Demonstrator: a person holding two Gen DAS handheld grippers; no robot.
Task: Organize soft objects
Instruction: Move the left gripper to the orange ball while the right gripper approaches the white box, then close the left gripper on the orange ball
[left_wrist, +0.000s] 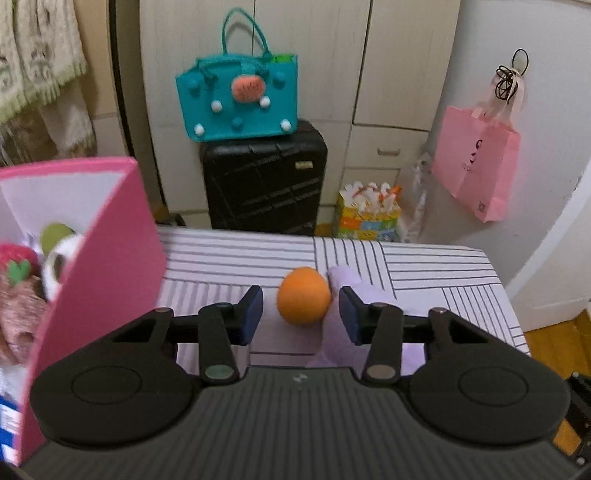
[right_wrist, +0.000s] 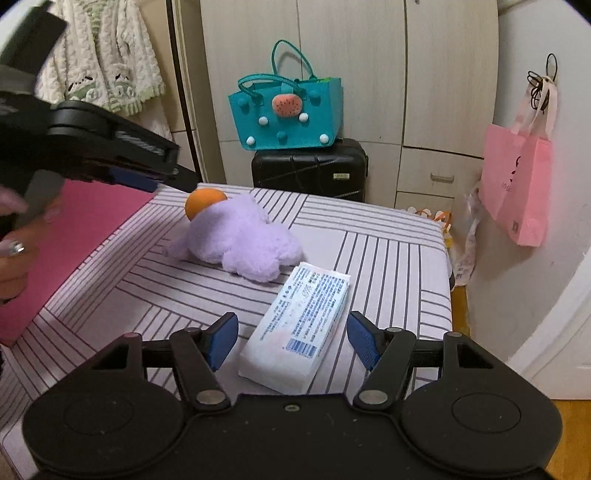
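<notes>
An orange ball (left_wrist: 303, 295) rests against a purple plush toy (left_wrist: 341, 325) on the striped tabletop (left_wrist: 424, 269). My left gripper (left_wrist: 301, 314) hangs just in front of the ball, jaws apart, with a gap between the left pad (left_wrist: 255, 314) and the ball. In the right wrist view the ball (right_wrist: 203, 205) and plush (right_wrist: 240, 236) lie mid-table, with the left gripper (right_wrist: 173, 177) coming in from the upper left. My right gripper (right_wrist: 293, 338) is open around a white tissue packet (right_wrist: 295, 332), its pads clear of the packet.
A pink box (left_wrist: 107, 258) at the table's left holds a strawberry plush (left_wrist: 14, 258) and other soft toys. Behind the table a teal felt bag (left_wrist: 240, 99) sits on a black suitcase (left_wrist: 264, 181). A pink paper bag (left_wrist: 476, 166) hangs on the right wall.
</notes>
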